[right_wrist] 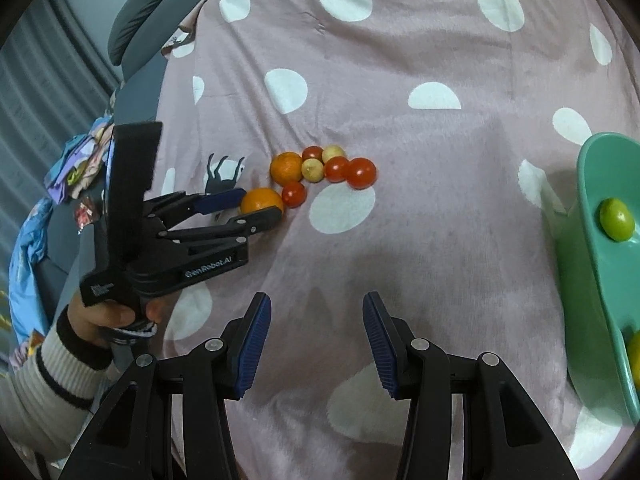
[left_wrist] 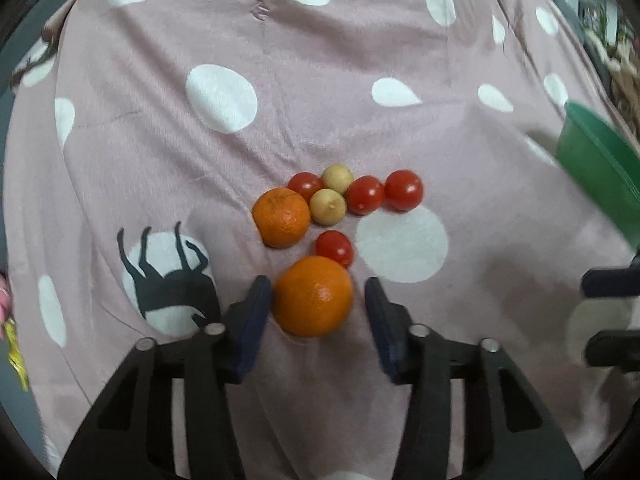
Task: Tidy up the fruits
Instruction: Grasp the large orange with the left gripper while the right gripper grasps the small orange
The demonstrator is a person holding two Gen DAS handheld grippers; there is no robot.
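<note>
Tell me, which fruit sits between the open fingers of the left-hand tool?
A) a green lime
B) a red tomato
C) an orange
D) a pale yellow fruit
C: the left gripper has its jaws spread on either side of the nearer orange, not yet closed on it, while the tomatoes lie farther off on the blanket.

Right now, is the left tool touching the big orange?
Cannot tell. In the left wrist view the left tool straddles the big orange; one finger looks against it, the other shows a gap.
</note>
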